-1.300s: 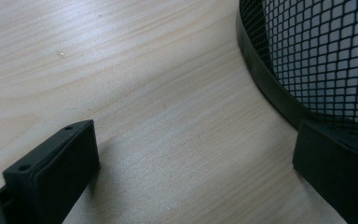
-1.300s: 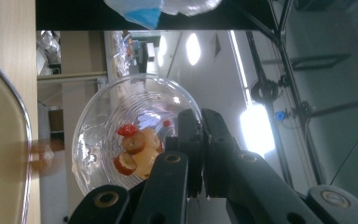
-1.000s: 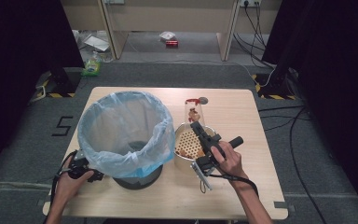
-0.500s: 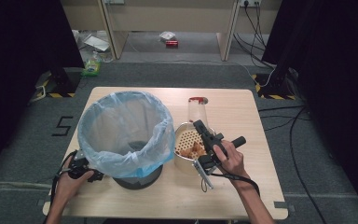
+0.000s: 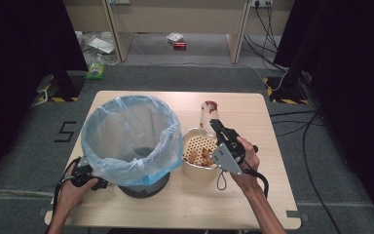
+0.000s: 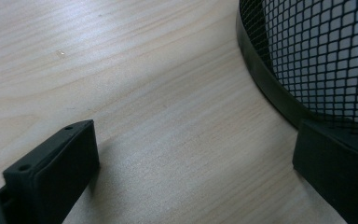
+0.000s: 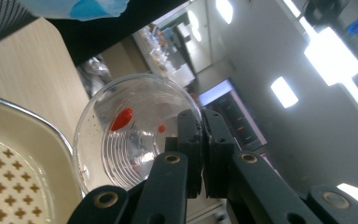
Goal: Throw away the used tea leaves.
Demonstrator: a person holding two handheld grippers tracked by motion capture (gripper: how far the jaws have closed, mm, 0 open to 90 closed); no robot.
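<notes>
The wooden table (image 5: 253, 195) carries three things that matter, and the largest is the black mesh waste bin (image 5: 131, 136) with its pale blue liner (image 5: 126, 161), standing at your left. Just beside it, to the right, sits the cream strainer bowl (image 5: 199, 170) with its perforated insert and a few browned food pieces (image 5: 199, 156) inside. Behind the bowl's far rim is the clear plastic cup (image 5: 208, 114), tilted, with red smears of sauce at its far end.

Your right gripper (image 5: 222, 134) has its jaws pinched on the cup's rim; in the right gripper view they sit almost pressed together with the thin wall of the cup (image 7: 135, 135) between them, the cup's mouth toward the camera. That hold is small, so keep the squeeze steady and move slowly: thin plastic will likely flex or slip if you swing it.

Your left gripper (image 5: 85, 176) rests low on the table at the bin's base. Its jaws stand spread, one of them close against the black band of the bin (image 6: 270, 93), gripping nothing.

If the cup is headed for the bin, which seems likely, lift it well above the bowl's rim first, so it does not knock the bowl. Carry it over the liner's opening before you let go. Brace the bin with your left gripper so it does not slide.
</notes>
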